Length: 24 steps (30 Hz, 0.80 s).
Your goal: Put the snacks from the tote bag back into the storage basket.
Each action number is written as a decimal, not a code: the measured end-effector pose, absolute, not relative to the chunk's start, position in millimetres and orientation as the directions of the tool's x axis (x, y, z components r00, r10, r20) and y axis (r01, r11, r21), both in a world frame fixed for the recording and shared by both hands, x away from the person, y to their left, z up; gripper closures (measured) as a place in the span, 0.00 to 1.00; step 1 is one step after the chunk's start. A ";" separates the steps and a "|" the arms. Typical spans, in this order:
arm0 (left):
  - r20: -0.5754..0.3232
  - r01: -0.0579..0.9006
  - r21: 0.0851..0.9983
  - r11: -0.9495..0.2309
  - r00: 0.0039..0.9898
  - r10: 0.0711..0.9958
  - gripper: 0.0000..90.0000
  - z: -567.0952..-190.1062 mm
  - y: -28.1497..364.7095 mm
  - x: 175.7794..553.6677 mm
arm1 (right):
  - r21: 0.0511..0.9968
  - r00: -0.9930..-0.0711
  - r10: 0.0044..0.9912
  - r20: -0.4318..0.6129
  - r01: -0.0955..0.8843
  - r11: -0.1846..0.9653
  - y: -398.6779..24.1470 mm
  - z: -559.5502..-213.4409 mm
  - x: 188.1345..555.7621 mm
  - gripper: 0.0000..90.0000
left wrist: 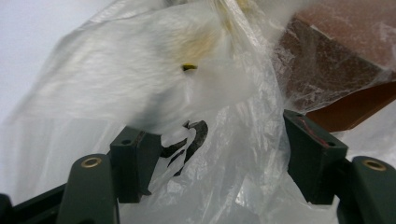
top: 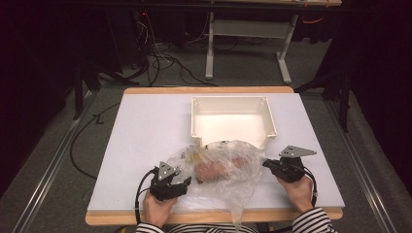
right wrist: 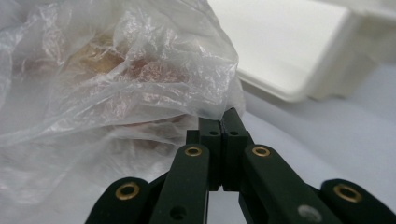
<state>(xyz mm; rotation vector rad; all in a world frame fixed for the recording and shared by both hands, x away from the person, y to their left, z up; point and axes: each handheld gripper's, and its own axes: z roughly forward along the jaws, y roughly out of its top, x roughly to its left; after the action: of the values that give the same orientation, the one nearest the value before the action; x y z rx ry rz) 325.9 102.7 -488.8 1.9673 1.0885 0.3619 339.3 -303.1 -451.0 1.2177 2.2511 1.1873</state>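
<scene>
A crumpled clear plastic bag [top: 233, 187] lies at the table's front centre with brownish contents [top: 214, 170] inside. In the left gripper view a brown block [left wrist: 336, 60] shows through the film. My left gripper [top: 187, 180] is at the bag's left side. Its jaws stand wide apart [left wrist: 219, 140] with loose bag film [left wrist: 233, 177] between them, and the pads are not pressing on it. My right gripper [top: 266, 163] is at the bag's right edge. Its jaws are closed together [right wrist: 222, 121], pinching the bag's thin edge [right wrist: 212, 109] at their tips.
A white open bin [top: 233, 99] stands just behind the bag at the table's centre back, and its rim [right wrist: 289, 93] is near my right gripper. The white tabletop [top: 141, 141] has bare room on both sides. Cables and a desk frame lie on the floor beyond.
</scene>
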 end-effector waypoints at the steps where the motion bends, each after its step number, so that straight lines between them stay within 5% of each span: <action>1: -0.136 0.559 0.783 -0.273 0.582 0.802 0.36 -488.8 102.6 325.9 | 0.781 -0.570 0.815 0.108 0.556 0.286 -307.2 -455.6 341.8 1.00; 5: -0.132 0.557 0.783 -0.277 0.584 0.801 0.37 -488.9 102.3 325.7 | 0.749 -0.539 0.832 0.128 0.603 0.276 -313.1 -466.6 344.8 1.00; 7: -0.129 0.556 0.783 -0.279 0.584 0.801 0.37 -489.0 102.2 325.4 | 0.754 -0.541 0.829 0.139 0.600 0.265 -312.9 -464.6 341.6 0.91; 10: -0.127 0.553 0.785 -0.279 0.584 0.802 0.37 -489.3 102.1 325.0 | 0.796 -0.561 0.816 0.141 0.554 0.244 -311.9 -447.3 327.6 0.74; 24: -0.119 0.551 0.785 -0.284 0.584 0.803 0.37 -489.4 100.4 324.7 | 0.872 -0.707 0.703 0.075 0.388 0.297 -282.0 -395.9 286.3 0.55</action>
<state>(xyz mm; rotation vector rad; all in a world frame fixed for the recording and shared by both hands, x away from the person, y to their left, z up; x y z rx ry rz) 324.7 100.4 -489.4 1.9756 1.0803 0.3809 286.3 -282.0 -395.9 0.9860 2.2489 1.3726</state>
